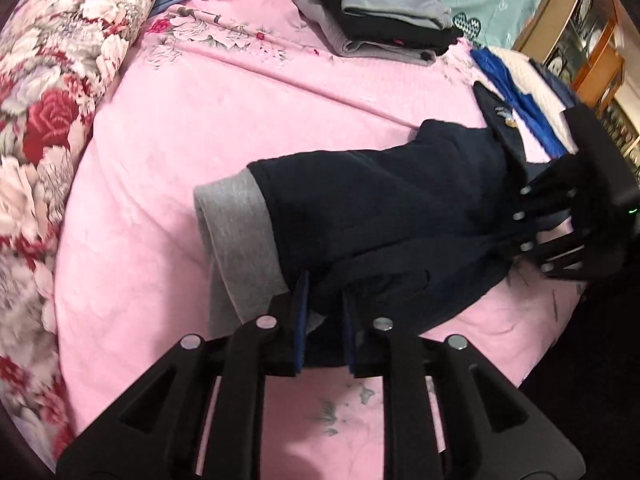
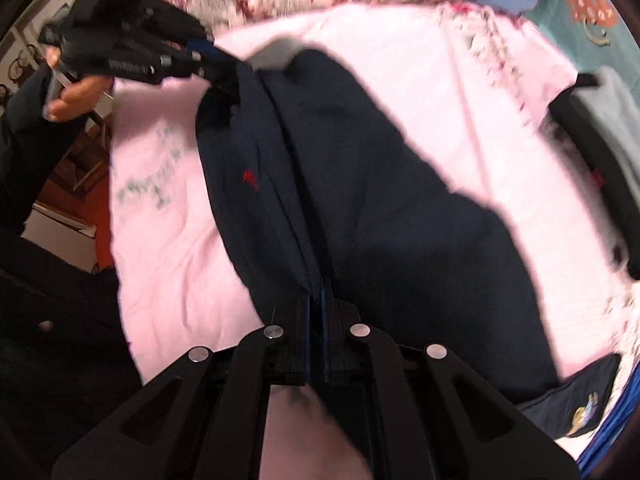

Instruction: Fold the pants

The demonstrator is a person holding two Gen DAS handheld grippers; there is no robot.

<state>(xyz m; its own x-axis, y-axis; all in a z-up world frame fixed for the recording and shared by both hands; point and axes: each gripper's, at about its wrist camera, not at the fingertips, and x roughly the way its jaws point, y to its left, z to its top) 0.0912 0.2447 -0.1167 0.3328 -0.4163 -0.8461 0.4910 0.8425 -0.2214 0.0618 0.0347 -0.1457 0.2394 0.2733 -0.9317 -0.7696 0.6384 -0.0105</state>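
Nearest the left camera, the left gripper (image 1: pixel 324 332) is clenched on a bunched edge of the navy pants (image 1: pixel 384 216), its blue pads pinching dark cloth with a little slack between them; the right gripper (image 2: pixel 318 312) is likewise clenched, its pads pressed tight together on a seam of the same pants (image 2: pixel 360 184). The garment hangs and drapes between the two tools above the pink sheet (image 1: pixel 248 128), its far part resting on the bed, with a grey lining (image 1: pixel 236 216) showing at one end and a small red logo (image 2: pixel 250 179) on the front. The step in hand appears to be carrying a held edge over to make a fold. To do it well, both grips should stay firm and level so the edge travels straight; the cloth should be kept lightly taut between the tools so no crease forms, then laid down with edges matched and the lining tucked out of sight. The right view is blurred, so slower travel would probably help. Farther off, a stack of folded clothes (image 1: pixel 376 16) sits well apart at the sheet's far edge, and a floral quilt (image 1: pixel 52 120) borders the sheet.
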